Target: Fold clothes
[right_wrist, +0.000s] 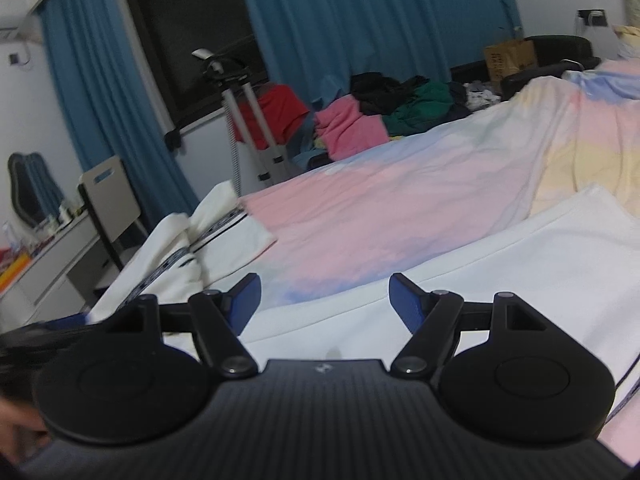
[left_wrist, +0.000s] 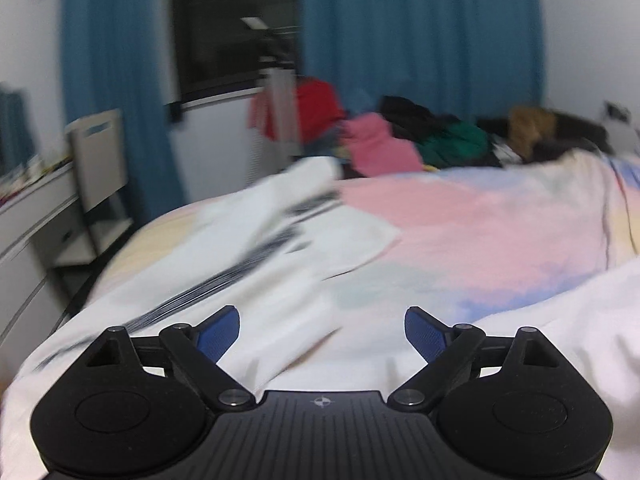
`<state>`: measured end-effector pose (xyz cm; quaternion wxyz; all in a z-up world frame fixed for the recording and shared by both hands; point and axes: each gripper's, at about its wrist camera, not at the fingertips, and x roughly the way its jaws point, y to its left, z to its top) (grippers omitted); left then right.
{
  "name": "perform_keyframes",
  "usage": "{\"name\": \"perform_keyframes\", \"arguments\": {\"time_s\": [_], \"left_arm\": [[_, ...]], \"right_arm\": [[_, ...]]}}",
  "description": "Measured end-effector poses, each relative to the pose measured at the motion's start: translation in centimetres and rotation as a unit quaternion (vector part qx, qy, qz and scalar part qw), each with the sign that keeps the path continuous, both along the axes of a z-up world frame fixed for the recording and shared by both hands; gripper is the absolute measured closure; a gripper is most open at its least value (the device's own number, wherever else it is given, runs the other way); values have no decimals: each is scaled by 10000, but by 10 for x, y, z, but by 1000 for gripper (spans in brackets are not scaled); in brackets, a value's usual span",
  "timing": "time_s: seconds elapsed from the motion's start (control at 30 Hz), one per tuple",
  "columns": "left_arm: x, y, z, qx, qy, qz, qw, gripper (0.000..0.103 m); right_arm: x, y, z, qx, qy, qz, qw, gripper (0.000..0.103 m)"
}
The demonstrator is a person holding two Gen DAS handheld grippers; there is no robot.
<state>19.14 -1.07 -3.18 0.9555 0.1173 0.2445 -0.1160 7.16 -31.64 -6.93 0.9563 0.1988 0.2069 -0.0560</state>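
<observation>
Up close in the left wrist view, the left gripper (left_wrist: 322,330) has its two blue fingers (left_wrist: 218,334) spread wide apart, with nothing between them. It hangs over a white garment (left_wrist: 248,264) with a dark stripe that lies crumpled on the bed (left_wrist: 472,220). The picture is blurry, so the folds are hard to make out. The bed's left edge drops off beside a chair (left_wrist: 100,160) and a desk (left_wrist: 36,208). Past the garment, the pink and blue bed cover lies flat and bare up to a pile of clothes (left_wrist: 400,136) at the far side, in front of blue curtains (left_wrist: 420,32).

Over in the right wrist view, the right gripper (right_wrist: 325,302) is also spread wide and grips nothing. White cloth runs right under it, touching the near edge of the picture. One part lies smooth and flat to the right, and a bunched, striped part sits to the left near the bed's edge. Between them the bed cover shows bare. A metal stand (right_wrist: 256,120) is beyond the bed, near the pile of clothes.
</observation>
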Motion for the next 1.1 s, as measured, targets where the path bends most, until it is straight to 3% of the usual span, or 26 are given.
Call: {"name": "perform_keyframes", "arguments": {"time_s": [0.1,0.27,0.4,0.43,0.47,0.53,0.57,0.67,0.83,0.93,1.1], "left_arm": [[49,-48,-28,512,-231,-274,9980,14],[132,-100,-70,996,-176,-200,9947,18],[193,-122,-99,1532,69,354,9875,30],[203,-123,-102,1511,81,453,9874,31],[205,-125,-101,1508,32,469,9874,40],[205,-128,-98,1526,-86,469,9871,78],[205,-130,-96,1535,-146,470,9869,90],[201,-137,-87,1566,-357,446,9860,93],[172,-162,-27,1196,-819,202,9892,94],[155,-195,9,852,-951,-147,9917,94],[134,-285,51,399,-833,-1069,9900,94]], "right_arm": [[9,-11,-8,11,75,-274,9996,30],[40,-31,-33,-20,312,-672,9973,30],[70,-44,-59,235,564,-769,9952,30],[76,-47,-64,266,628,-775,9947,30],[81,-49,-69,283,668,-791,9942,30],[91,-54,-77,282,729,-857,9932,30],[94,-57,-80,299,751,-907,9926,30],[98,-66,-82,409,780,-1120,9898,30],[84,-77,-77,561,642,-1415,9862,30],[72,-82,-72,635,553,-1539,9845,30],[58,-94,-67,709,510,-1821,9794,30]]}}
